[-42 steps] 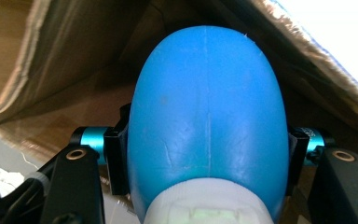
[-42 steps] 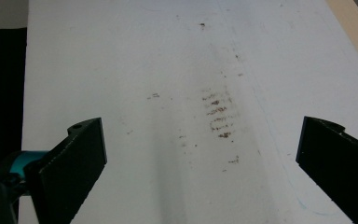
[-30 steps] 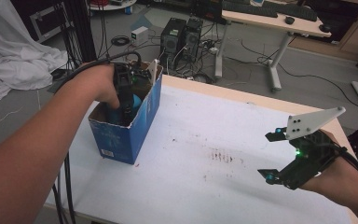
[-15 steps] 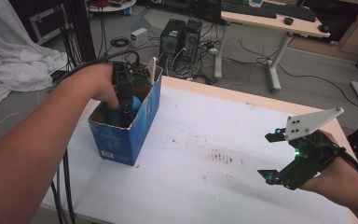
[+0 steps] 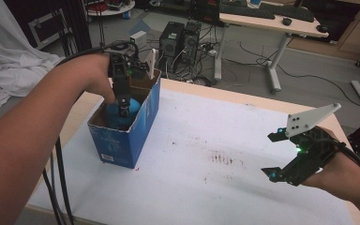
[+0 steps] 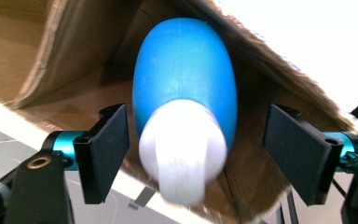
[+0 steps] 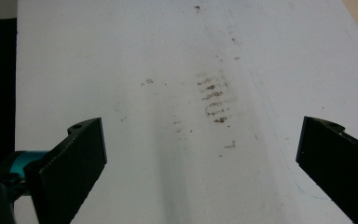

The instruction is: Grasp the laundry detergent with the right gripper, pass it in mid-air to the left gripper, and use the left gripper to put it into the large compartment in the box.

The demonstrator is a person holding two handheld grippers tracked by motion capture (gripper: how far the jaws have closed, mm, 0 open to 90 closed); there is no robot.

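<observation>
My left gripper [image 6: 193,154] released, inside open blue cardboard box [image 5: 138,129], jaws straddling blue-and-white bottle [image 6: 184,100]. My right gripper [image 7: 200,161] released above bare white tabletop [image 7: 168,56].

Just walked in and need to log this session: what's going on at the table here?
A person works a gripper in each hand. The left gripper reaches down into an open blue cardboard box on the white table, its jaws spread on either side of a blue bottle with a white cap without gripping it. The right gripper hovers open and empty over the table near some brown smudges.
</observation>
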